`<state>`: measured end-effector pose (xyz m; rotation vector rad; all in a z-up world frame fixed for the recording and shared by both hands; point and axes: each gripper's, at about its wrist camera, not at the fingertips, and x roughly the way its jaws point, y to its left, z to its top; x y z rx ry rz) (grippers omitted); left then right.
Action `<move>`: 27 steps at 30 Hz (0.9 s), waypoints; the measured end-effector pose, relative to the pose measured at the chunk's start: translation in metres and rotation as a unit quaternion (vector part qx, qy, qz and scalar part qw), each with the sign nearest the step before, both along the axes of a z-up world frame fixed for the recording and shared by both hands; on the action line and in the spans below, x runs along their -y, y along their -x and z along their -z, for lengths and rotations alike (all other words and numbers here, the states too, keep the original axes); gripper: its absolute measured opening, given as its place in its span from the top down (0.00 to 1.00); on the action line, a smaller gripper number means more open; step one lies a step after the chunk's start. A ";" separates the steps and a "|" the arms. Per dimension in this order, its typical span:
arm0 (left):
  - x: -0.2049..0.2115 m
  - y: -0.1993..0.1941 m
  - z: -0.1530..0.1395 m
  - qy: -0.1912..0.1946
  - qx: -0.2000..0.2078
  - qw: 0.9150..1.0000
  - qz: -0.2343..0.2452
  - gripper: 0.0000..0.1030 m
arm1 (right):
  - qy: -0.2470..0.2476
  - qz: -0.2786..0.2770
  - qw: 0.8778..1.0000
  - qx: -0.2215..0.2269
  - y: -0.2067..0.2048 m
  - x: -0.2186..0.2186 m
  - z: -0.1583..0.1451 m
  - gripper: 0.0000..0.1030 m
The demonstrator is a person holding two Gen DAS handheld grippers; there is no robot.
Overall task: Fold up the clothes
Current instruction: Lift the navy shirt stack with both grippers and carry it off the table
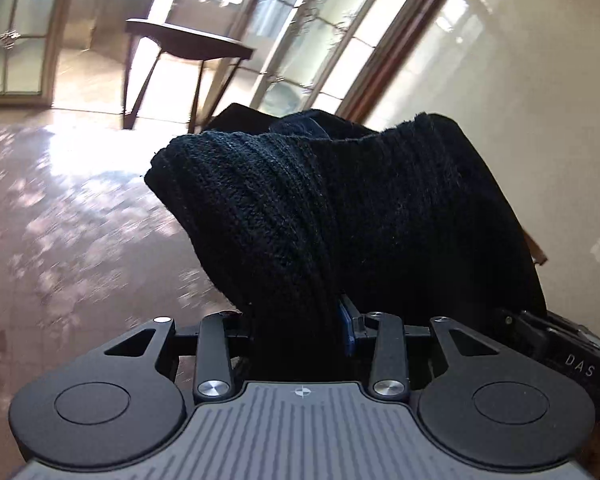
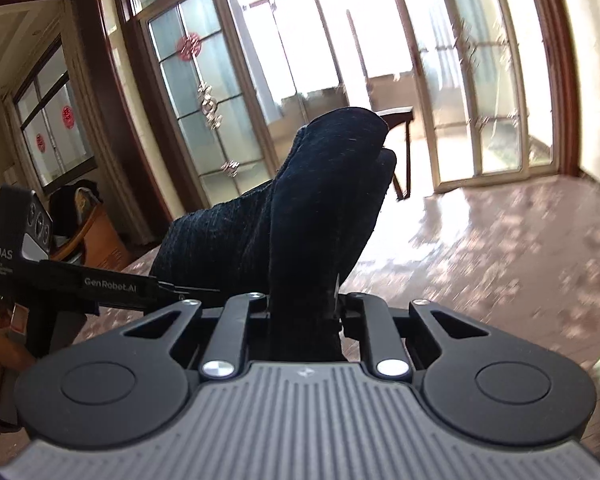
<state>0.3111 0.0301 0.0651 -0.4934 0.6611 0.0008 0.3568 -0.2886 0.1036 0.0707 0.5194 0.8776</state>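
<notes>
The left gripper was clenched on a black knit garment, a thick bunch of the ribbed fabric rising from between its jaws and spilling forward over its fingers, which it hid except for a sliver of blue pad. The right gripper was likewise clamped on the same garment, the cloth standing up in a tall fold out of its jaws. The fabric stretched sideways between the two tools: in the right wrist view it ran leftward toward the left gripper, seen side-on nearby; in the left wrist view the right tool showed at the lower right edge, just beside the hanging cloth. The garment's ribbed hem formed a rounded free edge on the left of the left wrist view, held off the floor. Beyond it lay a wide stretch of glossy patterned floor, bare and sunlit, running to glass-paned sliding doors. A dark wooden side table stood well beyond the cloth near the open doorway. At the left edge of the right wrist view, a wooden chair with clothes on it stood by the wall.
</notes>
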 end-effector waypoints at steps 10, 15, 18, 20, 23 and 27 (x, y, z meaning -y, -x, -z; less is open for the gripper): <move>0.033 -0.057 -0.041 0.012 0.032 0.998 0.052 0.64 | 0.030 0.040 0.997 0.056 -0.018 0.038 -0.061 0.84; 0.061 -0.098 -0.058 0.009 0.038 0.997 0.059 0.63 | 0.038 0.042 0.996 0.067 -0.054 0.066 -0.085 0.84; 0.082 -0.124 -0.067 0.007 0.041 0.998 0.057 0.63 | 0.043 0.036 0.995 0.077 -0.079 0.088 -0.098 0.84; 0.099 -0.139 -0.073 0.008 0.043 0.998 0.052 0.64 | 0.042 0.031 0.995 0.084 -0.095 0.106 -0.106 0.84; 0.129 -0.155 -0.080 0.004 0.052 0.997 0.048 0.64 | 0.034 0.025 0.995 0.094 -0.112 0.137 -0.115 0.84; 0.176 -0.172 -0.088 0.001 0.054 0.997 0.055 0.63 | 0.021 0.028 0.994 0.103 -0.118 0.191 -0.119 0.84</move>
